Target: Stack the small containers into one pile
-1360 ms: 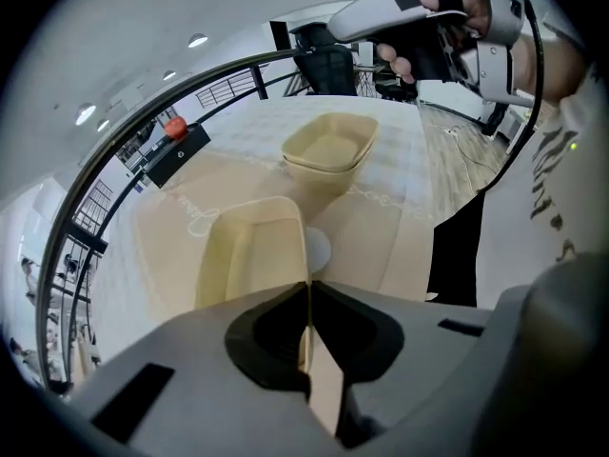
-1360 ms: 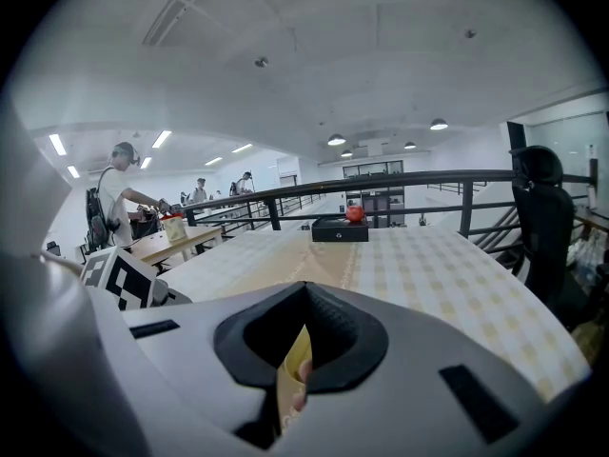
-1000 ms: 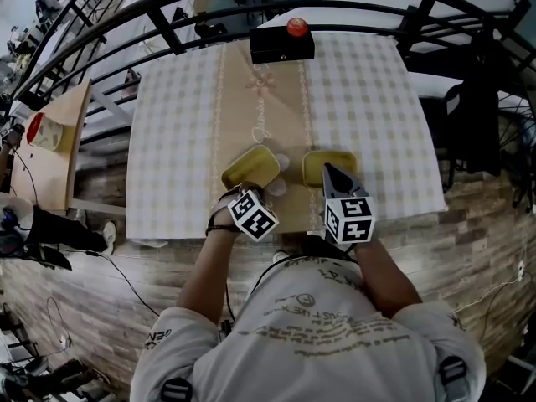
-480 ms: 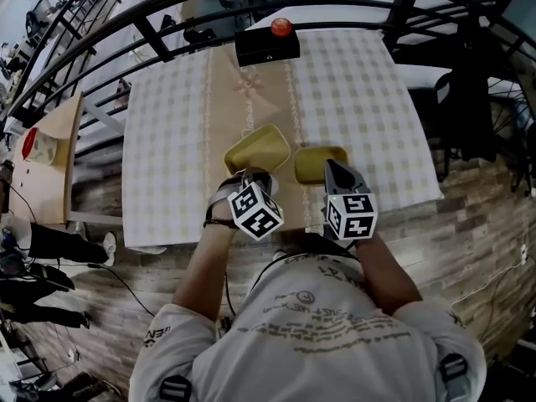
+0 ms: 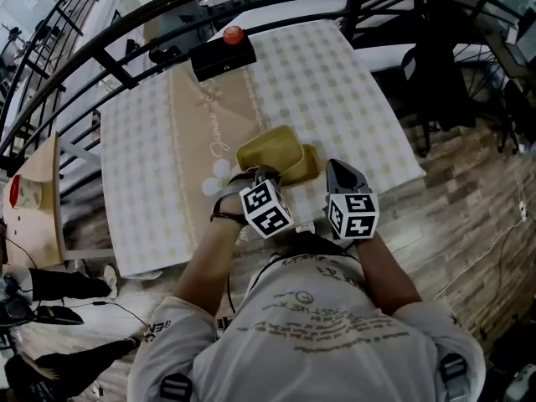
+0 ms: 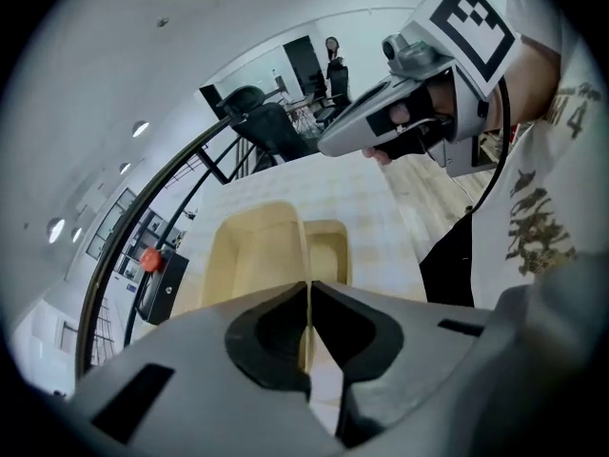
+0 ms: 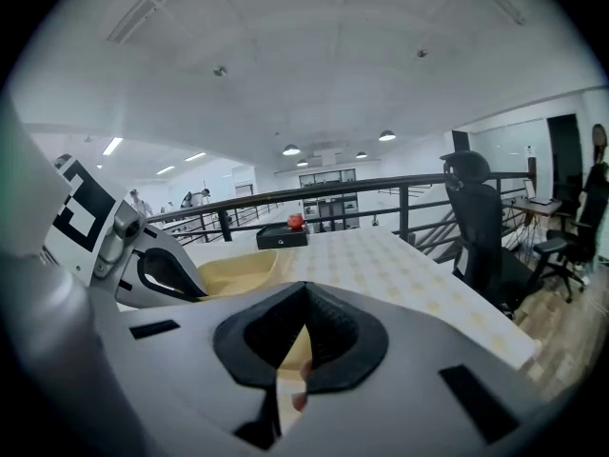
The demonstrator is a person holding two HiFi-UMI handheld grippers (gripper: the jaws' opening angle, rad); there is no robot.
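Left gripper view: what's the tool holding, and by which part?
The upper yellow container, its near wall pinched between the shut jaws.

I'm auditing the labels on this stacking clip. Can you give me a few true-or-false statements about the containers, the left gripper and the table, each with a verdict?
1. The fingers of the left gripper are closed on the rim of a yellow container. True.
2. The two containers lie far apart. False: in the head view the yellow container in the left gripper overlaps the edge of the second container.
3. A black box with a red button stands at the far end of the tablecloth. True.
4. The tablecloth is plain black. False: it is pale and checked, with a beige strip down the middle.
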